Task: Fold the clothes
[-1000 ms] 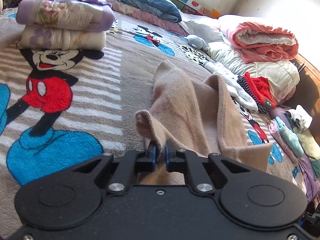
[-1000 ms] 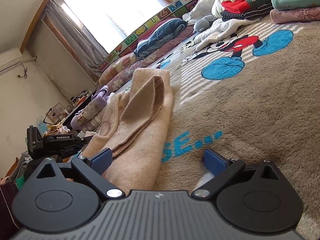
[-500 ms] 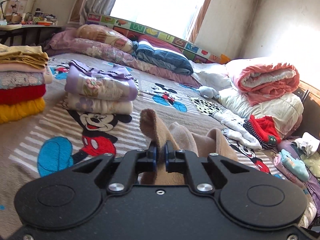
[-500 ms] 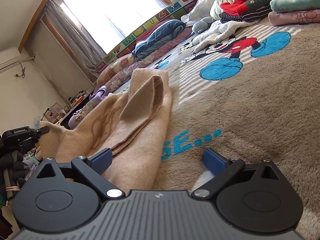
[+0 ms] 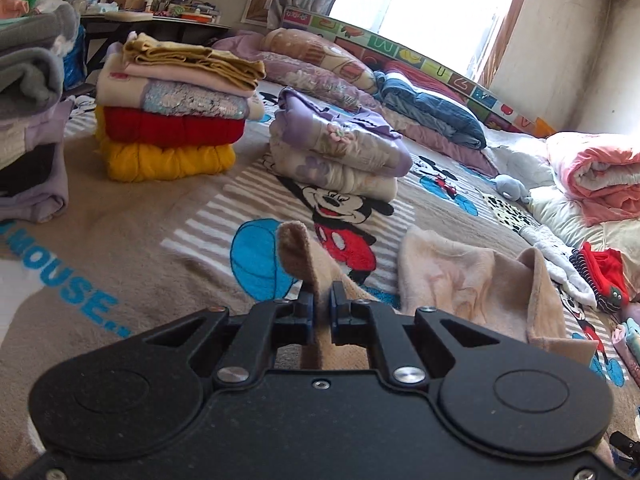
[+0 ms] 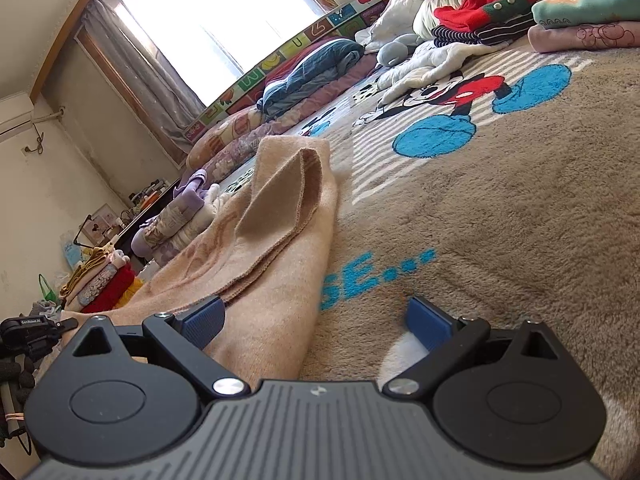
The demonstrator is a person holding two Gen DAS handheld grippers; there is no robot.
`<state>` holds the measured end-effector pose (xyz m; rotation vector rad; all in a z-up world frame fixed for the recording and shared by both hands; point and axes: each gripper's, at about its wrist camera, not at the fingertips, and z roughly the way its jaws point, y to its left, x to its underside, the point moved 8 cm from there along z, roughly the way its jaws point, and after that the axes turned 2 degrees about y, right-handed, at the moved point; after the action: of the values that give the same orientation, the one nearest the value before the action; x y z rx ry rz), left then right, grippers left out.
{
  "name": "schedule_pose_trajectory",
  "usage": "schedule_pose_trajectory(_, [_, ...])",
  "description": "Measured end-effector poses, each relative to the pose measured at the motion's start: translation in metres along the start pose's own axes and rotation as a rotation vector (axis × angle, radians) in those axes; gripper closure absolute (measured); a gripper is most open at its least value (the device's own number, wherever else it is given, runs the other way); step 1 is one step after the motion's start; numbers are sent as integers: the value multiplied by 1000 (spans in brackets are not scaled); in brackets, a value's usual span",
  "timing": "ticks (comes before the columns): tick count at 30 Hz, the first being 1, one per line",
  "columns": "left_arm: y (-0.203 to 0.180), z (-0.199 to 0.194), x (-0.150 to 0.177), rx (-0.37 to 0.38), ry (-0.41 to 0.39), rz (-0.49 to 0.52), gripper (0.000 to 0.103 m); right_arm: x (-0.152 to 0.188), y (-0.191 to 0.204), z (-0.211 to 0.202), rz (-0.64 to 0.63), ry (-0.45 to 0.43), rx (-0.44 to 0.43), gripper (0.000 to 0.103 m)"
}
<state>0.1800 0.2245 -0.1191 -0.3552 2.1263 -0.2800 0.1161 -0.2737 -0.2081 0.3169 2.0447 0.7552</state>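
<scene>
A tan fleece garment lies rumpled on the cartoon-mouse blanket. My left gripper is shut on one edge of it, and that edge stands up in a fold between the blue pads. In the right wrist view the same tan garment stretches away to the left with a folded flap on top. My right gripper rests low on the blanket with its jaws wide open; its left pad lies against the cloth without pinching it.
Folded stacks stand at the back left: a yellow, red and cream pile, a lilac pile and a grey pile. Unfolded red clothes and rolled quilts crowd the right. A pillow row lines the window wall.
My left gripper has swung left and risen a little, carrying the tan edge with it; the folded stacks have come into view. The cloth near my right gripper has been drawn out leftward. The right gripper stayed put.
</scene>
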Motion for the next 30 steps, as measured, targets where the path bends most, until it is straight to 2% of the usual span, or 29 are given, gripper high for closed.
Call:
schedule_pose_trajectory(3, [7,4,3,-14,8,-20,97,1,0,-2,-1,1,4,6])
schedule_pose_trajectory(10, [29,36,8,-112,76,-49,96,3,1,-4,-15,6,12,6])
schedule_pose_trajectory(13, [41,43,14,-210,102,-64,86,4,1,-5,-20,10,11,6])
schedule_pose_trajectory(15, [51,43,17,-278,107,-80,85,4,1,-6,-22,12,10,6])
schedule_pose_trajectory(18, [58,31,15,-294,79,-129,77,3,2,-8,-21,9,7,6])
schedule_pose_trajectory(21, [43,12,13,-248,49,-180,73,1,8,-12,-36,-6,-5,8])
schedule_pose_trajectory(22, [33,4,13,-217,35,-195,67,-1,10,-14,-41,-12,-13,11])
schedule_pose_trajectory(23, [20,-5,12,-172,22,-220,55,-2,14,-17,-47,-22,-25,12])
schedule_pose_trajectory(26, [-19,-31,13,-18,-11,-306,41,-7,28,-25,-58,-47,-72,13])
schedule_pose_trajectory(28, [-50,-44,17,91,-19,-341,35,-8,39,-27,-55,-41,-104,16])
schedule_pose_trajectory(30, [-84,-51,25,170,-11,-318,34,-7,51,-24,-44,-12,-132,18])
